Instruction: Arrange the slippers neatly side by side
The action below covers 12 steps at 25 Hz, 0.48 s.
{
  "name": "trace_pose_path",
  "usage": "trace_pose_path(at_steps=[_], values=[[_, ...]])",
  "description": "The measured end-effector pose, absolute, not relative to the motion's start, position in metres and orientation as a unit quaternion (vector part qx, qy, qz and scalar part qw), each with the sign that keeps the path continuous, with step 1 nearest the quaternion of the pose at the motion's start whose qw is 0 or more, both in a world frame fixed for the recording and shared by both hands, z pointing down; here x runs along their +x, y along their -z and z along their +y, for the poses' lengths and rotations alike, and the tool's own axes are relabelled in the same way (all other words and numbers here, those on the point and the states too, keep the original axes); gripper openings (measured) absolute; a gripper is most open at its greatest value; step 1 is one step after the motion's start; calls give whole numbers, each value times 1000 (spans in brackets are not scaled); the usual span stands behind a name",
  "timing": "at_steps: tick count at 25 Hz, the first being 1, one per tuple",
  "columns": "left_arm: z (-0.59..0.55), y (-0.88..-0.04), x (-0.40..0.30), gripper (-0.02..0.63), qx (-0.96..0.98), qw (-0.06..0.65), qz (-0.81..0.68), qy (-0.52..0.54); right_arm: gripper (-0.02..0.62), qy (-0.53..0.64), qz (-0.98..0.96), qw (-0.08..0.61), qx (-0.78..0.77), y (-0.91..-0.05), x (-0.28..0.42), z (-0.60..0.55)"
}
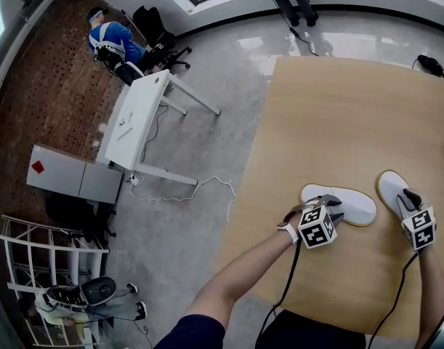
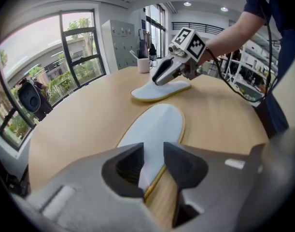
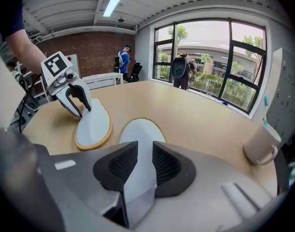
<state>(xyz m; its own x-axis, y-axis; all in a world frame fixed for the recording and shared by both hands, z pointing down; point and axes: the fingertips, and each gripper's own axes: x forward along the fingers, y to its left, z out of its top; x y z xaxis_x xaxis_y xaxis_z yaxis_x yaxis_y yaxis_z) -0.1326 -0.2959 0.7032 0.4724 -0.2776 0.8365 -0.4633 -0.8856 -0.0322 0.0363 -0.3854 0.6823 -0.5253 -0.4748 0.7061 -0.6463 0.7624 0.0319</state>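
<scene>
Both slippers lie flat on the bench (image 1: 331, 115) in the lower right of the head view, near each other but not parallel. The left-hand slipper (image 1: 349, 203) lies almost crosswise, its toe aimed at the right-hand slipper (image 1: 389, 185), which slants toward the upper left.

Your left gripper (image 1: 335, 211) has its fingers part-way apart astride that slipper's heel edge. White sole and a sliver of bench show in the gap, so I judge the pads are not yet pressing. Your right gripper (image 1: 406, 199) has its fingers narrowed onto the other slipper's heel, and white material fills the gap from pad to pad, so that one looks gripped.

Close the left fingers squarely on the heel rim before you move anything. Then, I'd say, pivot the left-hand slipper about its heel until its toe points the same way as its mate. Keep both soles low on the bench, bring the long edges just beside each other, and level the heels before you let go.
</scene>
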Motion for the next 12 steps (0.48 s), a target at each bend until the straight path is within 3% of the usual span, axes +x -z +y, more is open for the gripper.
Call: trace_pose_path(at_steps=[12], values=[[-301,-711,-170,130,852,128,-260,-435,87,-135,-859,362,336,-701,10,-386]])
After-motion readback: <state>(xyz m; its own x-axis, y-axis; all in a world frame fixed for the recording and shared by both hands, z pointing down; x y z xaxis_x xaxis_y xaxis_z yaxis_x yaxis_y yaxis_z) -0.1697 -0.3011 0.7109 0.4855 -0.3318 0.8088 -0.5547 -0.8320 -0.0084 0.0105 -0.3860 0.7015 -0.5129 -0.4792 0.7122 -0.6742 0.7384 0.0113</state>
